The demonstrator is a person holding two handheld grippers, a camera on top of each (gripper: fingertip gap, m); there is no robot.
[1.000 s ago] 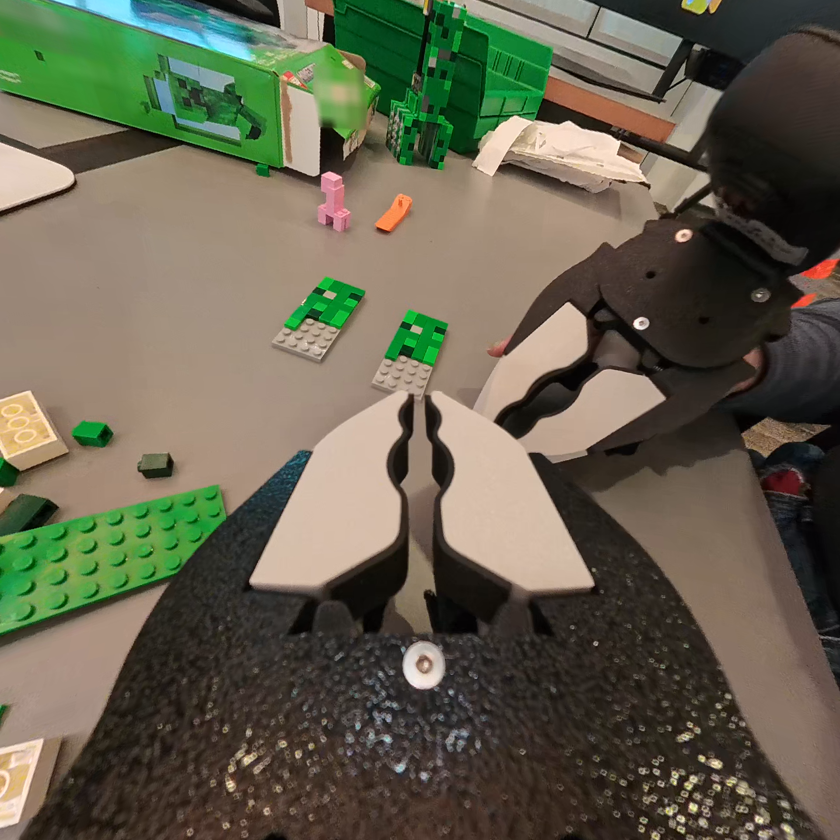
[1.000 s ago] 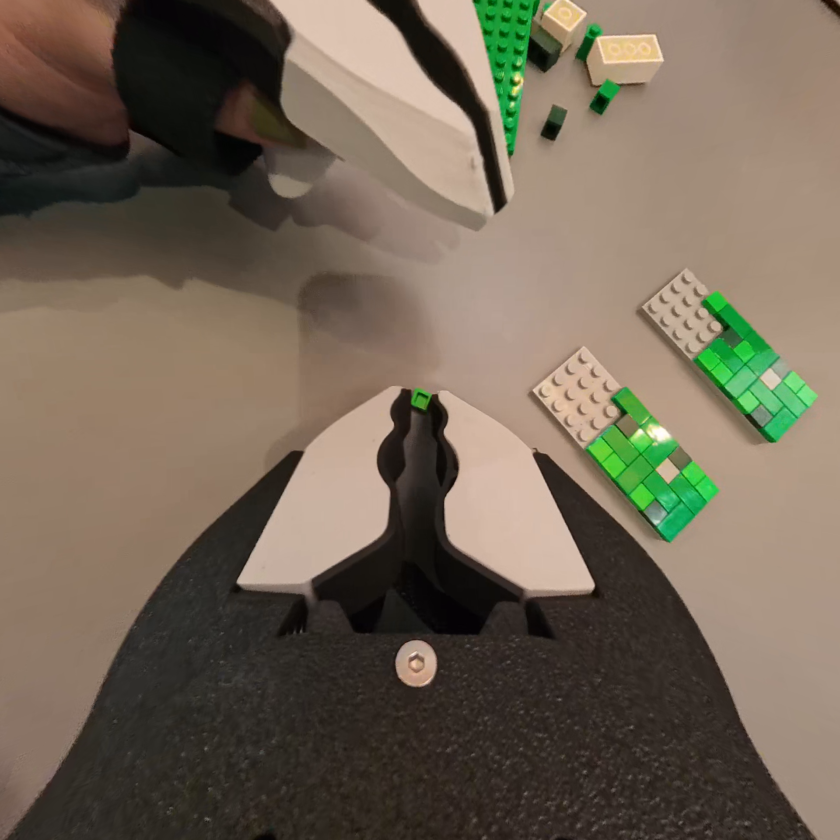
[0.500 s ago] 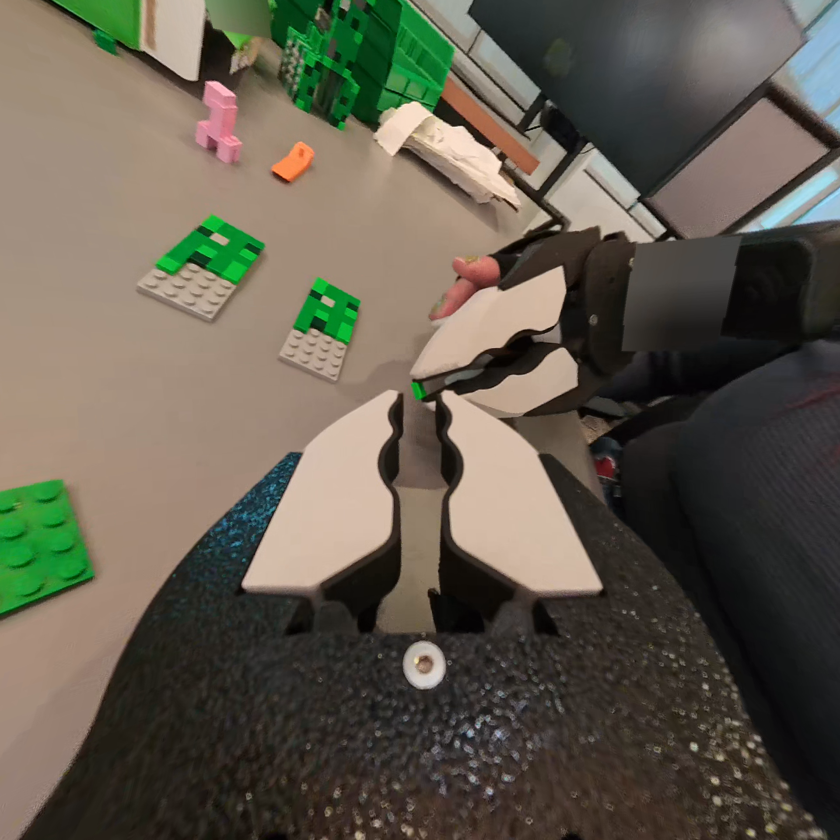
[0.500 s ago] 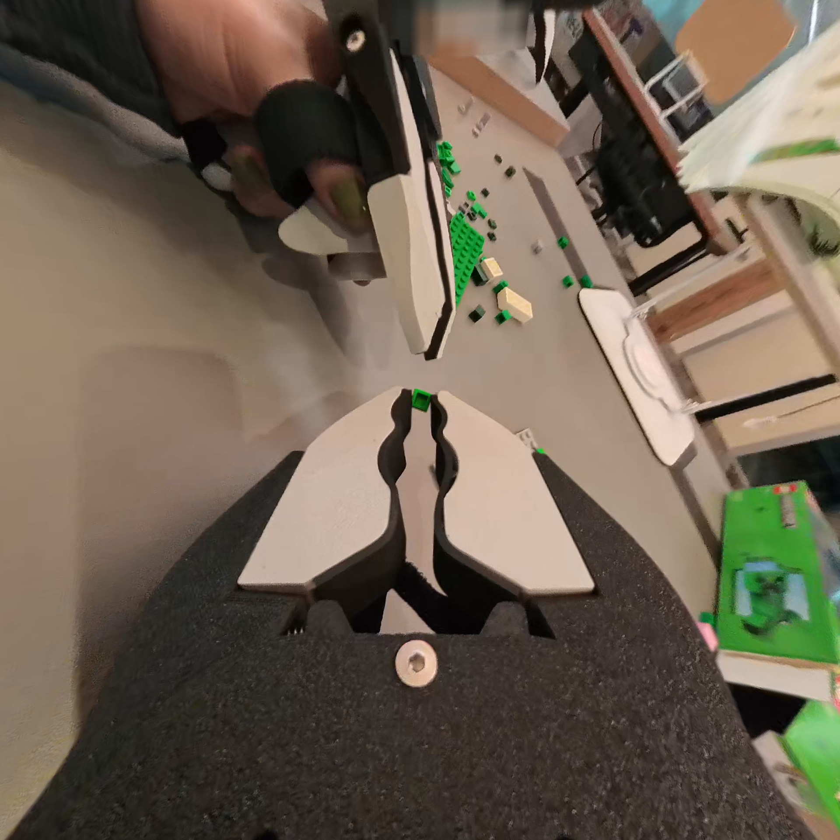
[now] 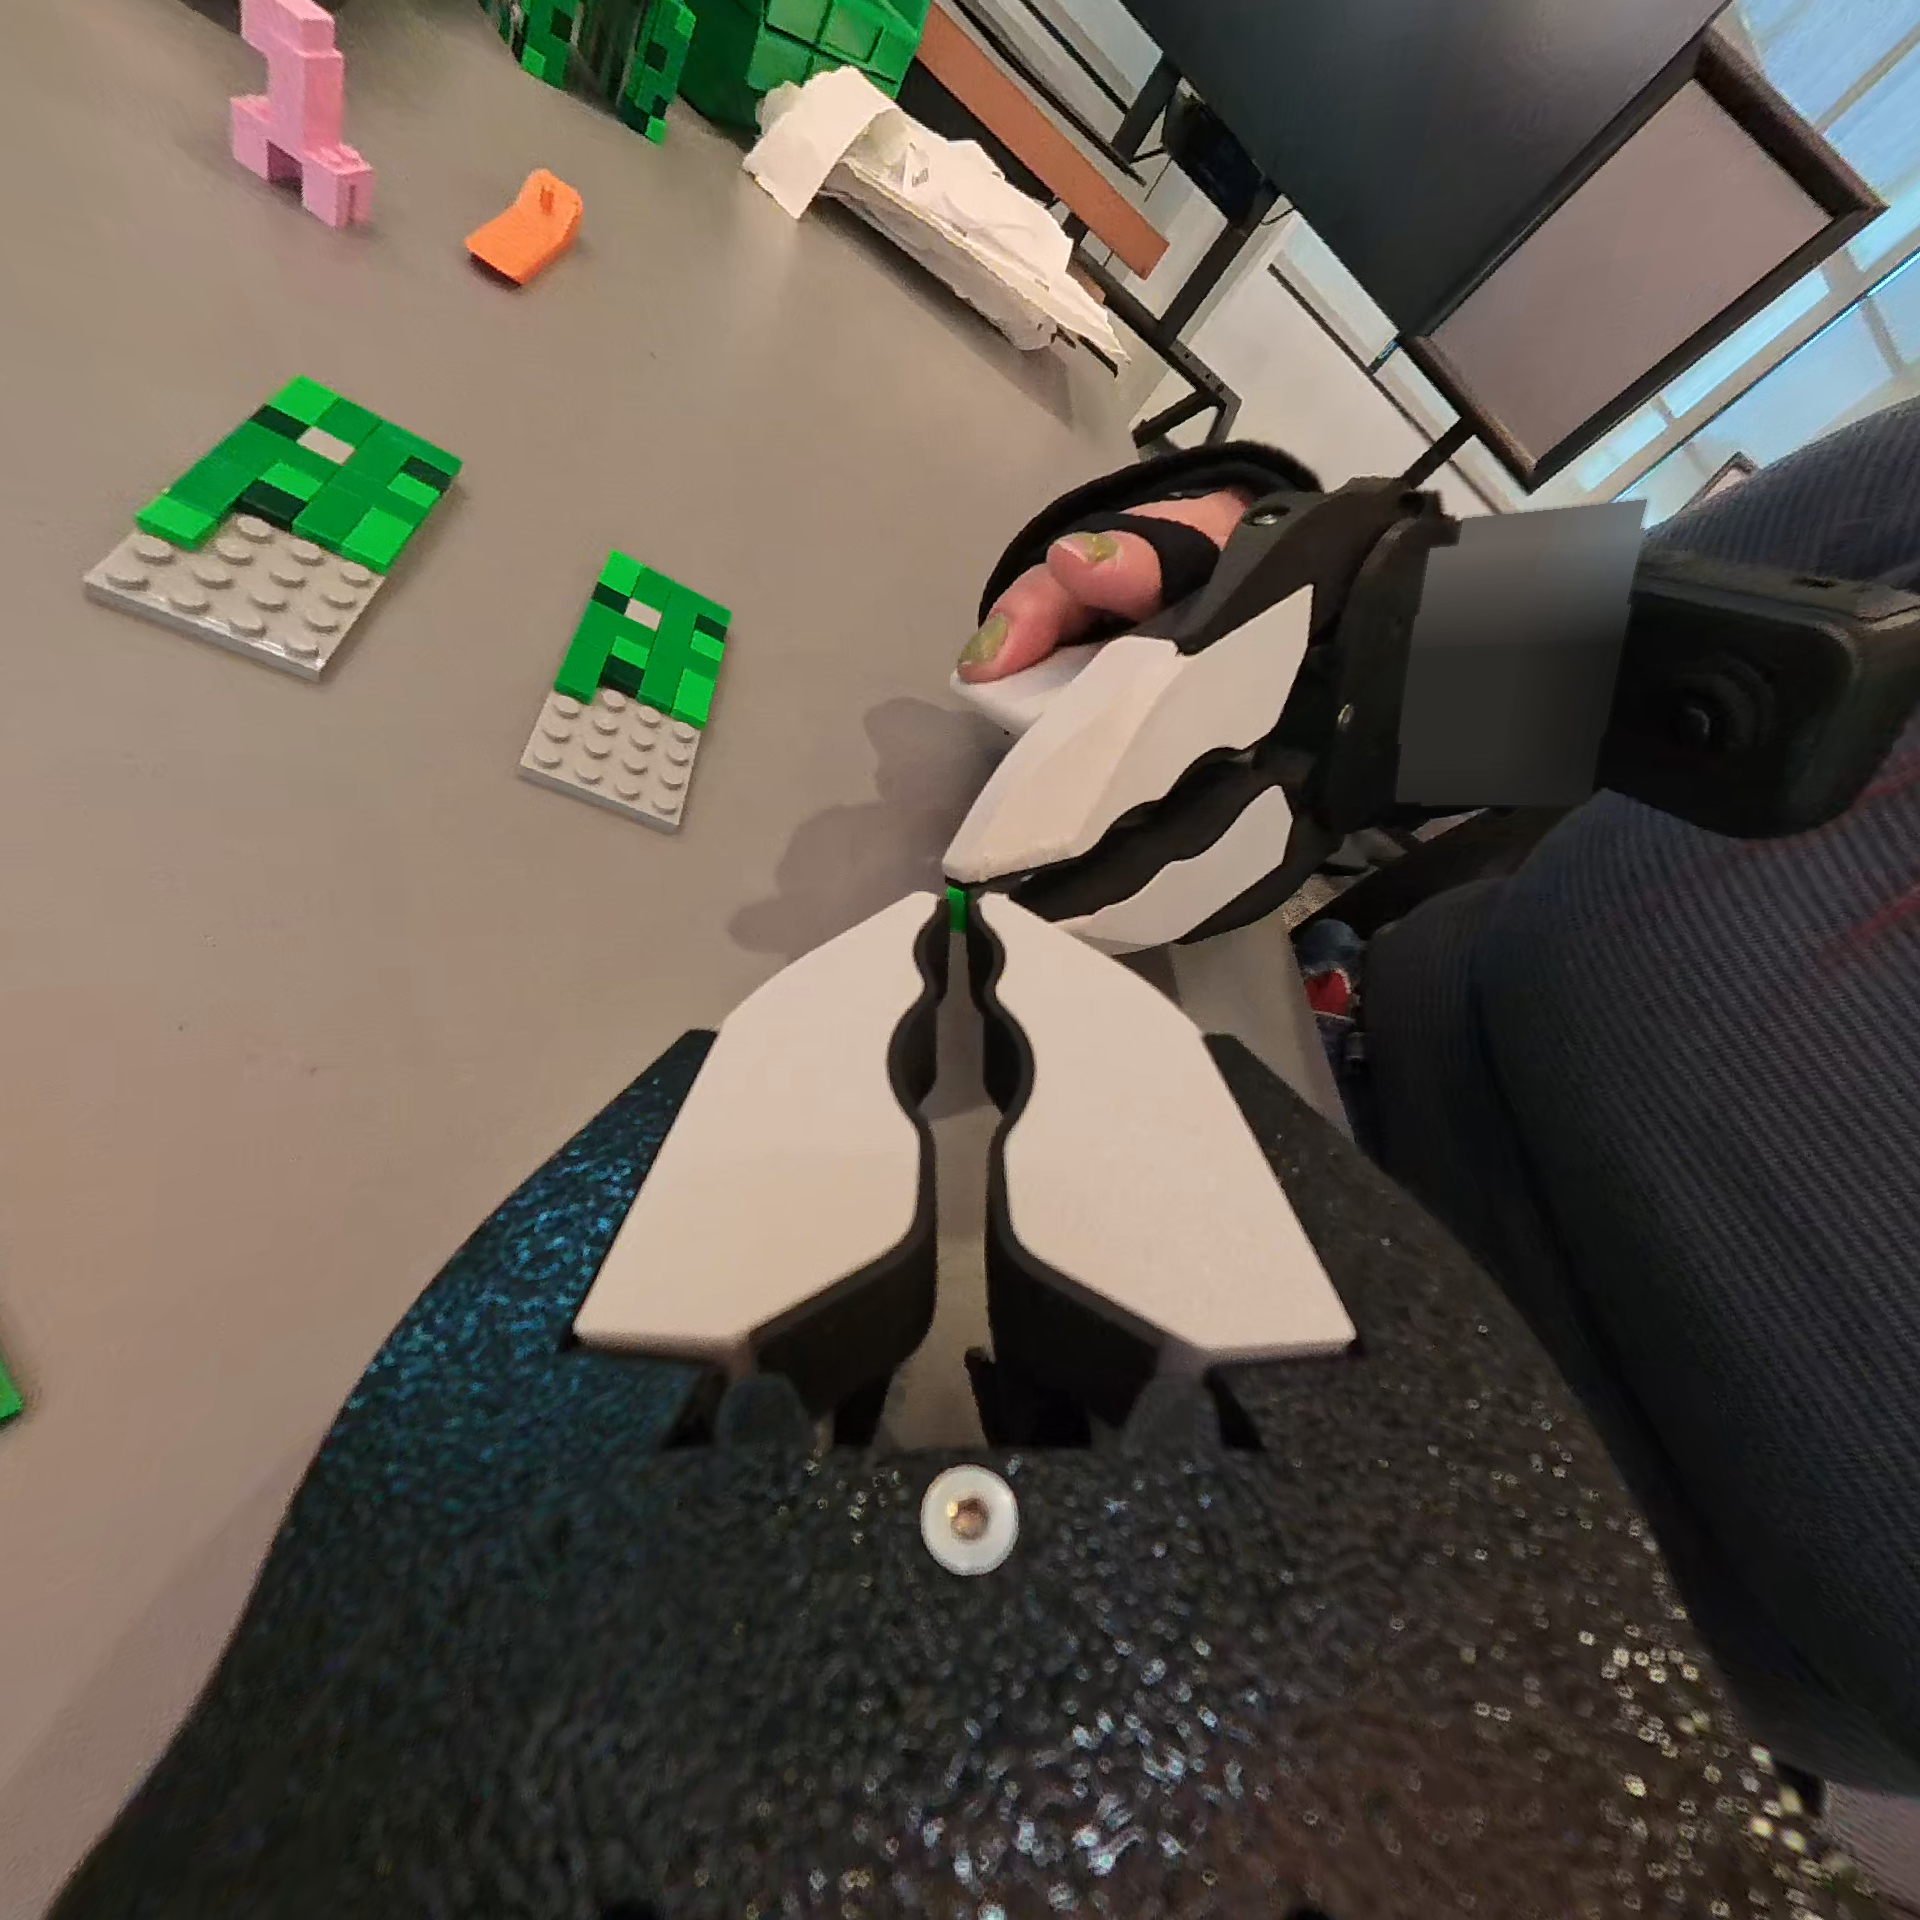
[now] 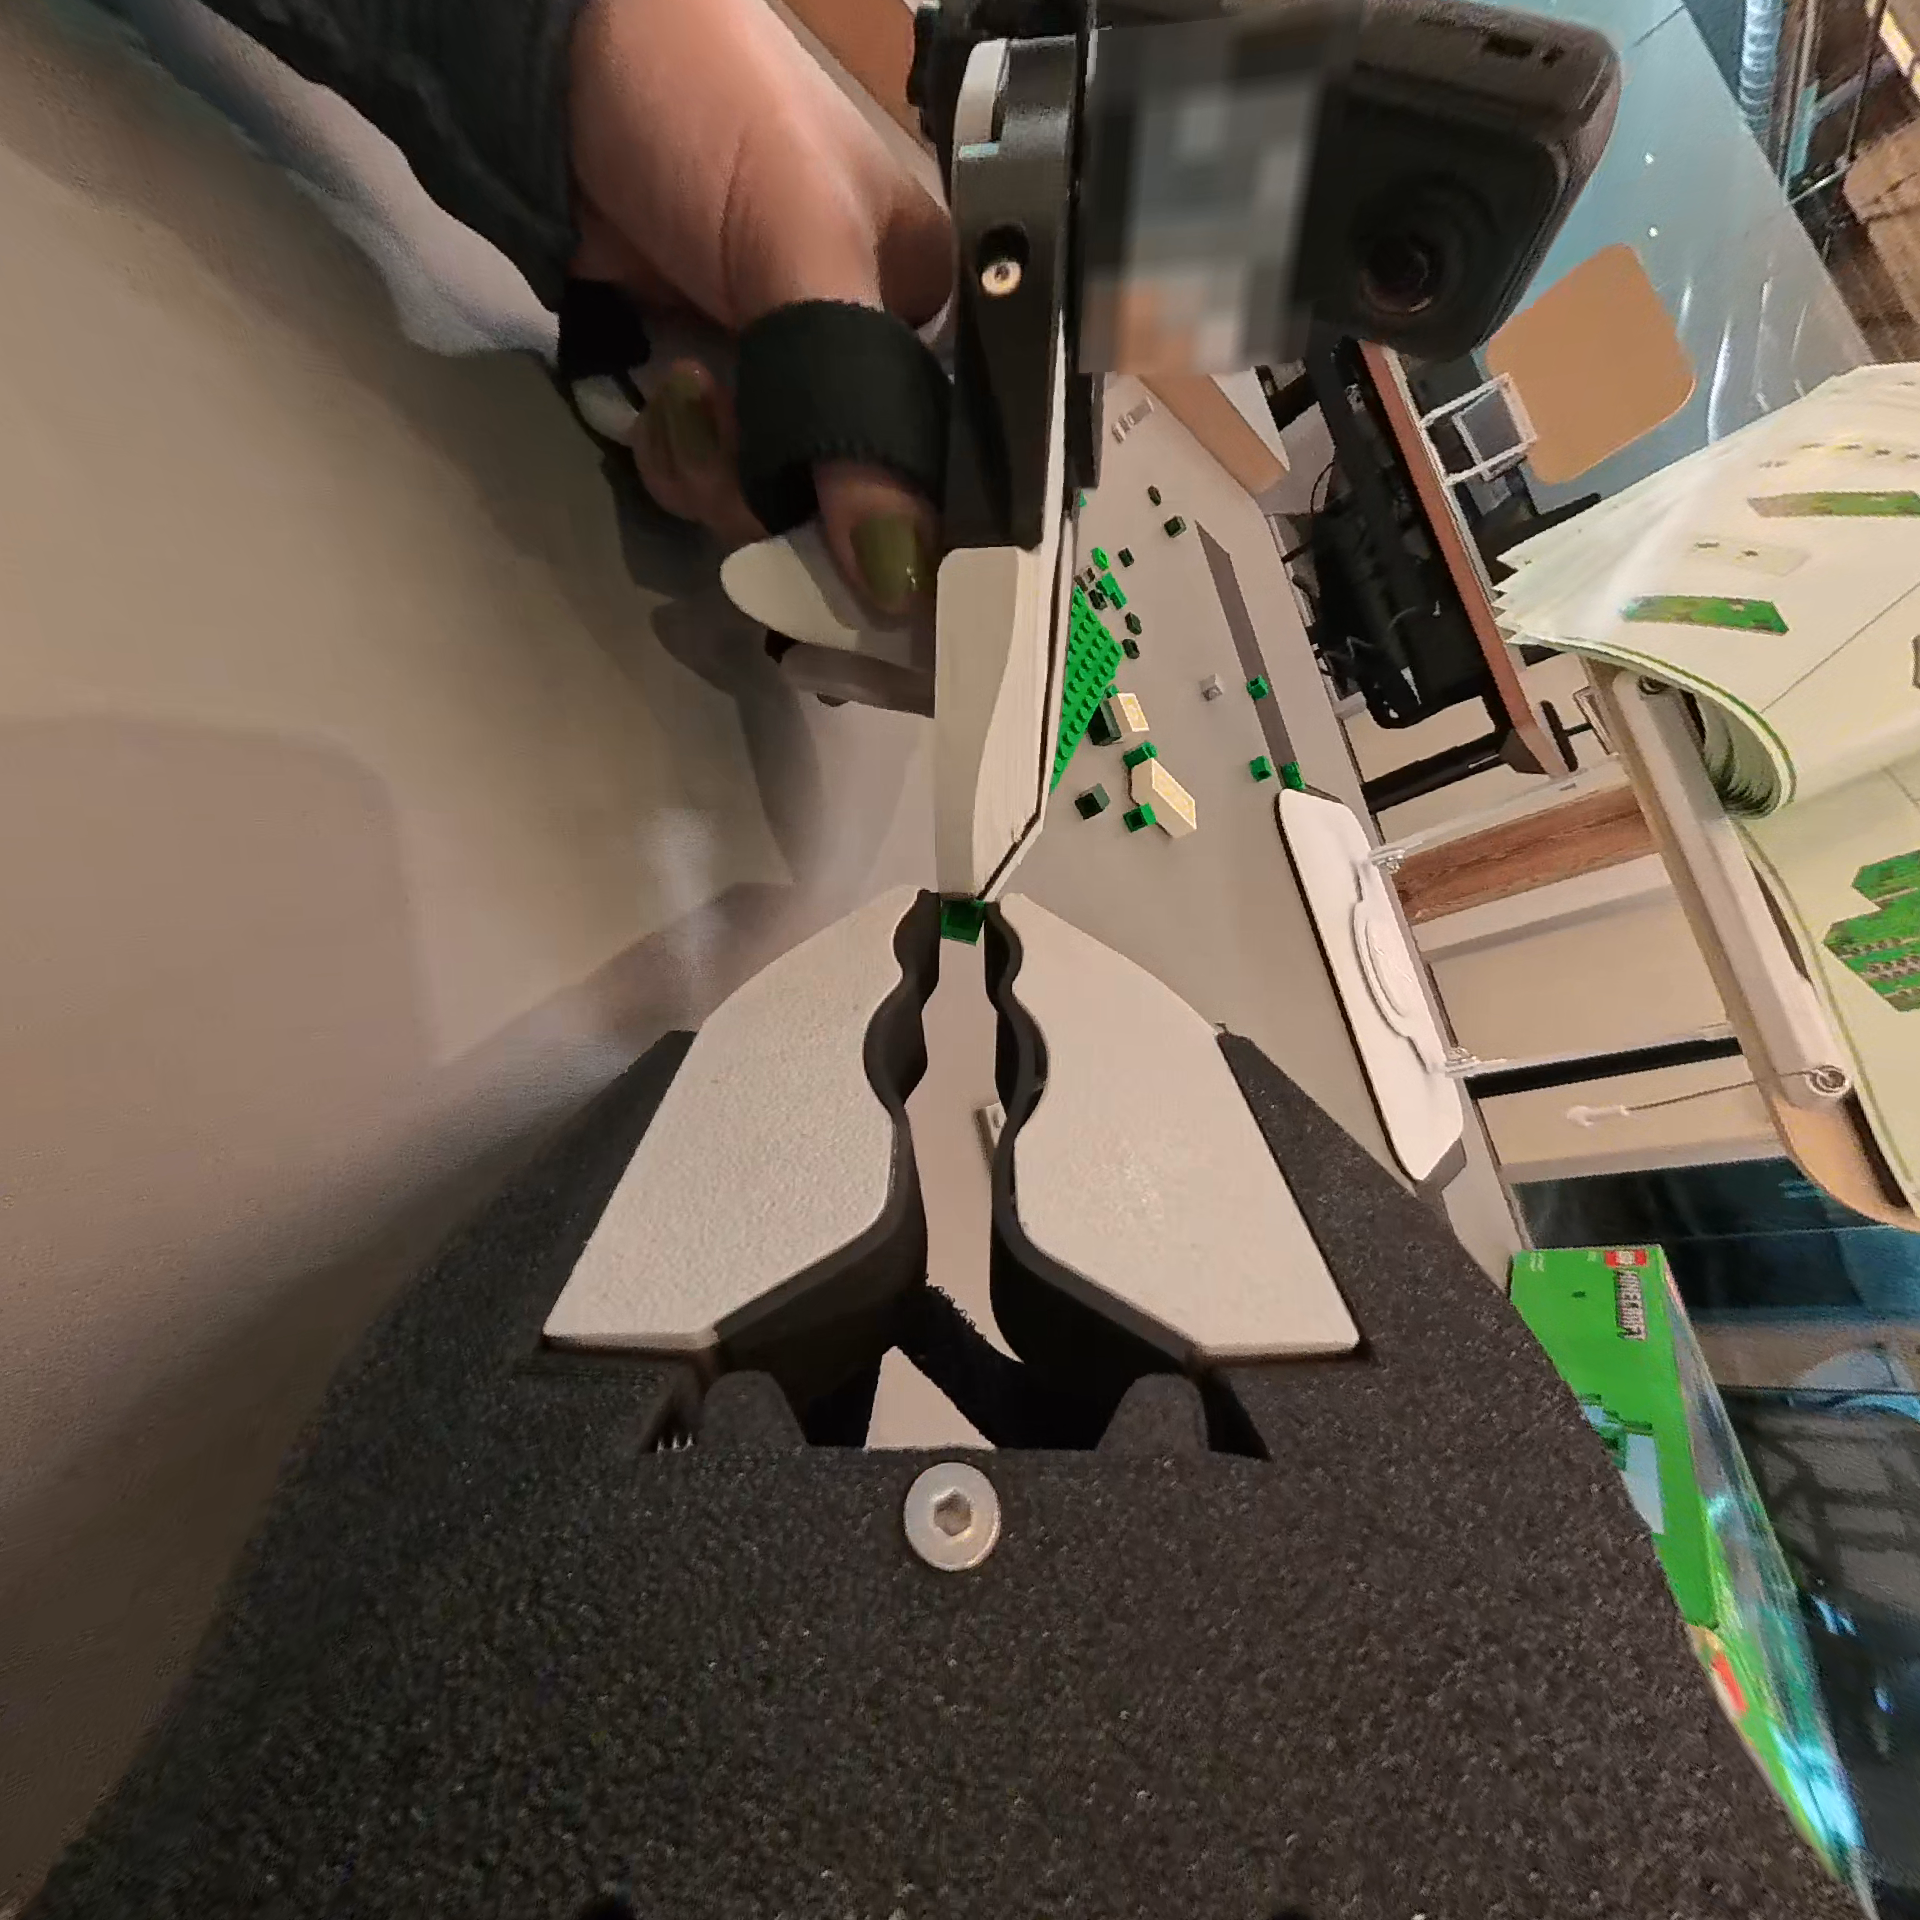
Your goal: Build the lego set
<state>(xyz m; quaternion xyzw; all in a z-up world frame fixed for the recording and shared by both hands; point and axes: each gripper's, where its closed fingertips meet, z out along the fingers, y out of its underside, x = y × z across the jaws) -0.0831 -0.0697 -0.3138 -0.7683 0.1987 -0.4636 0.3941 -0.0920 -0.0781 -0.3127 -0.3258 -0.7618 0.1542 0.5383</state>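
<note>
A small green brick [image 6: 959, 923] sits between the fingertips of my right gripper [image 6: 959, 920], whose pads press on its two sides above the grey table [image 5: 416, 935]. My left gripper [image 5: 957, 920] meets it tip to tip. Its fingers are almost together and pinch the far end of the same brick [image 5: 957, 907]. In the right wrist view the left gripper [image 6: 975, 891] comes down edge-on from above and its tip rests on the brick. In the left wrist view the right gripper [image 5: 971, 883] reaches in from the right, held by a hand [image 5: 1081, 592].
Two grey plates part covered with green tiles [image 5: 275, 530] [image 5: 634, 691] lie on the table. Behind them are a pink figure [image 5: 296, 156], an orange piece [image 5: 525, 229] and crumpled white paper [image 5: 935, 229]. A green baseplate [image 6: 1086, 665], loose small bricks [image 6: 1164, 800], a green box [image 6: 1662, 1507] and a booklet [image 6: 1766, 623] show in the right wrist view.
Both grippers have tilted and come together tip to tip. The right kept its hold on the green brick. The left opened a little, then closed on the brick's far end.
</note>
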